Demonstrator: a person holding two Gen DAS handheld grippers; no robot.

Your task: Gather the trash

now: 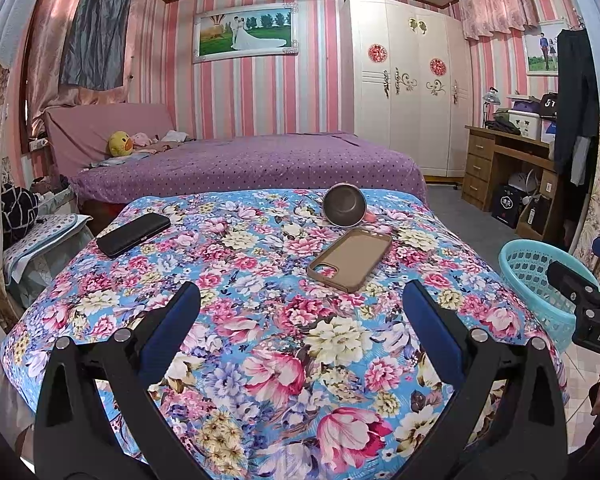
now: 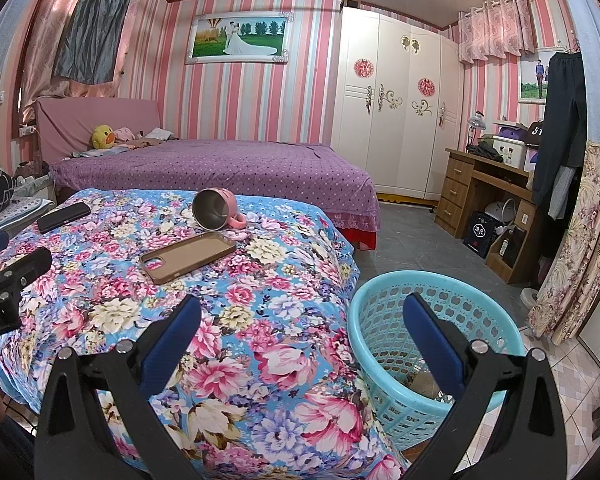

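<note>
Fingers spread wide, empty — left gripper (image 1: pixel 300 300) over the floral cloth (image 1: pixel 260 320), right gripper (image 2: pixel 302 312) above the basket (image 2: pixel 380 300) rim.

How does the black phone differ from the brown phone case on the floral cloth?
The black phone is dark and closed-looking; the brown phone case is empty, with its hollow side up and floral cloth showing through its camera cutout. The phone lies near the cloth's left edge, the case just in front of the tipped pink mug. Both lie flat.

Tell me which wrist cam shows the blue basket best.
Right wrist: the blue basket shows its whole rim and inside, though the open right gripper crosses it. Left wrist catches only part of it at the frame's right edge, behind the other gripper.
</note>
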